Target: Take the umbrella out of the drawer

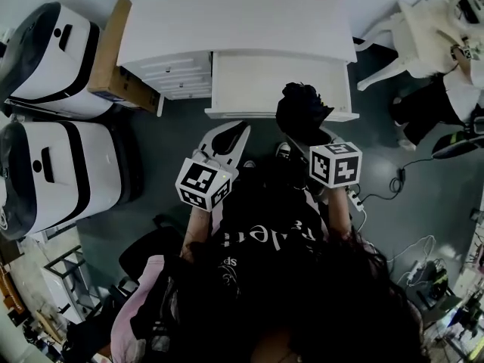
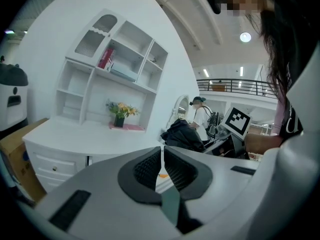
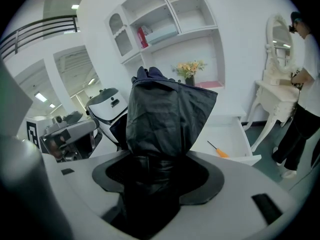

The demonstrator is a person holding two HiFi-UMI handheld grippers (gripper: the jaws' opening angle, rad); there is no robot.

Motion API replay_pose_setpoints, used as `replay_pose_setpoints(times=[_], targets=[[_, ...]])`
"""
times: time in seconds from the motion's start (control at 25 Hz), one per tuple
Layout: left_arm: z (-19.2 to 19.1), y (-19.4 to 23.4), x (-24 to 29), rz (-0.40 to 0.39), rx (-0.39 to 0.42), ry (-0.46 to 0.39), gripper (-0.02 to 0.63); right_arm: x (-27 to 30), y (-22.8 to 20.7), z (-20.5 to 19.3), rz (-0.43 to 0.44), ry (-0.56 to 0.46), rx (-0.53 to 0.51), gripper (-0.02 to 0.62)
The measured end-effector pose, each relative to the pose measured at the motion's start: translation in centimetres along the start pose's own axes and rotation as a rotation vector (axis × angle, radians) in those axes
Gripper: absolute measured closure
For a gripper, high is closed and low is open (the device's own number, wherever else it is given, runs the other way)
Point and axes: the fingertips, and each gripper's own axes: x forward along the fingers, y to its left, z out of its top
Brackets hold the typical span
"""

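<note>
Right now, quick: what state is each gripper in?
Left tongs: shut, nothing between them.
Right tongs: shut on the black umbrella.

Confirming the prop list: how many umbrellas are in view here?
1. The black folded umbrella is clamped in the right gripper, held clear of the open drawer. No second one shows in the drawer, though the umbrella hides part of it.

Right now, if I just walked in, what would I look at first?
Probably the floppy black umbrella, clamped in the right gripper and held up near the front of the open white drawer. Next you might spot the left gripper beside it, jaws almost together on nothing, and a small orange-handled screwdriver lying in the drawer.
</note>
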Motion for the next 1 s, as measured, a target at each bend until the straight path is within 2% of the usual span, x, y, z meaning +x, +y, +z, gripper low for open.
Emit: replay_pose_setpoints(times=[0.32, 0.6, 1.0], targets=[[-0.1, -2.9, 0.8, -0.037, 0.001, -0.008, 0.586, -2.1, -0.5, -1.1, -0.002, -0.007, 0.018, 0.314], [-0.2, -5.5, 1.5, -0.010, 0.017, -0.006, 0.586, -4.6, -1.8, -2.7, 0.023, -0.018, 0.034, 0.314], [-1.3, -15.9, 2.7, 0.032, 0.048, -0.010, 0.586, -12.2, -6.0, -8.6, 0.069, -0.035, 0.043, 0.314]])
